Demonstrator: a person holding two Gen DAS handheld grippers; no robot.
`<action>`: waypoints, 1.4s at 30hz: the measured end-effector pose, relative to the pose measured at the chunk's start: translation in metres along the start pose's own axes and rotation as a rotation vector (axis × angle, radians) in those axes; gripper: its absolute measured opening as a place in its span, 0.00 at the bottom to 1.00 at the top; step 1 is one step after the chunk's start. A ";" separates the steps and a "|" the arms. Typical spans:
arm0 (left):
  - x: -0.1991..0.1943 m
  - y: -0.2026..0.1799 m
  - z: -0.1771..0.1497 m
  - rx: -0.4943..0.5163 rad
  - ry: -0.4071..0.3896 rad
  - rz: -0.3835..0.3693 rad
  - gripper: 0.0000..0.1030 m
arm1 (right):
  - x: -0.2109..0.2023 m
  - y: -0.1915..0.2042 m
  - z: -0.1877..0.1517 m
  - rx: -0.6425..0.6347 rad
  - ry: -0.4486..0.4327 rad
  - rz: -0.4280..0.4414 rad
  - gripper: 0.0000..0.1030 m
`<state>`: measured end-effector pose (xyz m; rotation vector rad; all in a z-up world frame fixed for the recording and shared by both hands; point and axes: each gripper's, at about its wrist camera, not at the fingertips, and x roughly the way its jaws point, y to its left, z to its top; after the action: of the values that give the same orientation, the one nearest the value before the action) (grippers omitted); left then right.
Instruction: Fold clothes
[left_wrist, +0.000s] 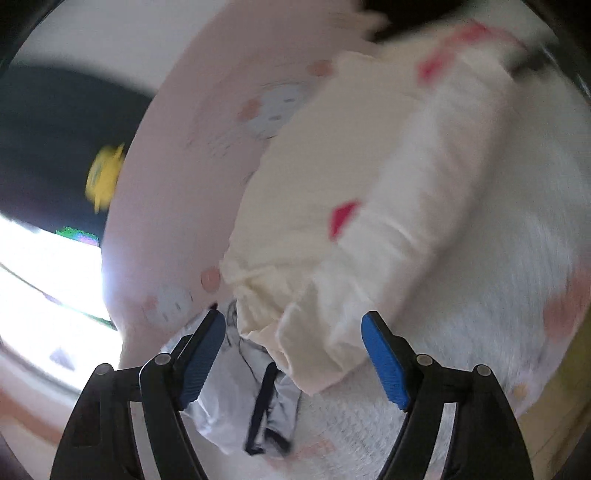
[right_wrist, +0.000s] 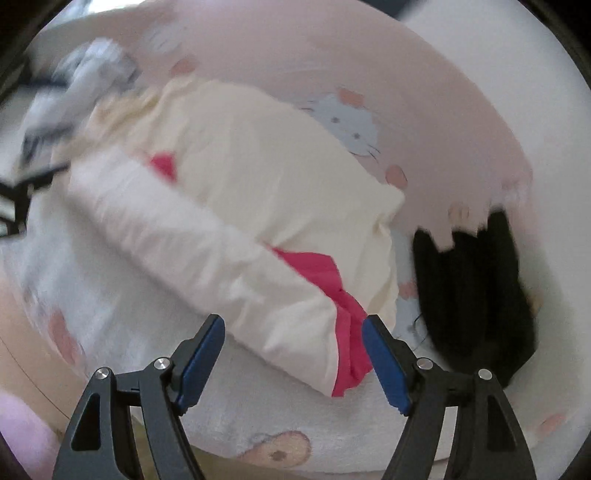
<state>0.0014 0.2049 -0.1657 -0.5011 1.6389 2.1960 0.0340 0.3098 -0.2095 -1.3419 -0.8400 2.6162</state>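
A cream garment (left_wrist: 369, 203) with red patches lies folded into a long strip on a white fleecy blanket (left_wrist: 461, 314). Its gathered end reaches between the blue pads of my left gripper (left_wrist: 293, 325), which stands open and grips nothing. In the right wrist view the same cream garment (right_wrist: 240, 192) runs diagonally, and its red trim (right_wrist: 343, 314) ends just in front of my right gripper (right_wrist: 293, 328). That gripper is open too; the red edge lies close to its right pad (right_wrist: 384, 362), but the pads do not press on it. Both views are blurred.
A pink cartoon-cat sheet (right_wrist: 369, 55) covers the bed. A grey-white garment with dark trim (left_wrist: 258, 398) lies under my left fingers, and is also seen as the grey-white garment (right_wrist: 85, 85). A black garment (right_wrist: 472, 295) lies at the right. A dark object with a yellow patch (left_wrist: 103, 177) sits beyond the bed.
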 end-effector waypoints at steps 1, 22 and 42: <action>-0.002 -0.008 -0.004 0.037 -0.012 0.001 0.73 | 0.001 0.009 -0.002 -0.053 -0.002 -0.019 0.74; 0.024 -0.027 -0.026 0.322 -0.155 -0.037 0.73 | 0.040 0.039 -0.027 -0.574 -0.126 -0.150 0.74; 0.044 -0.029 -0.002 0.372 -0.246 0.230 0.95 | 0.077 0.044 -0.013 -0.601 -0.107 -0.279 0.93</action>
<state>-0.0228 0.2136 -0.2118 0.0603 1.9780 1.9343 0.0046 0.3024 -0.2933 -1.0718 -1.7871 2.3172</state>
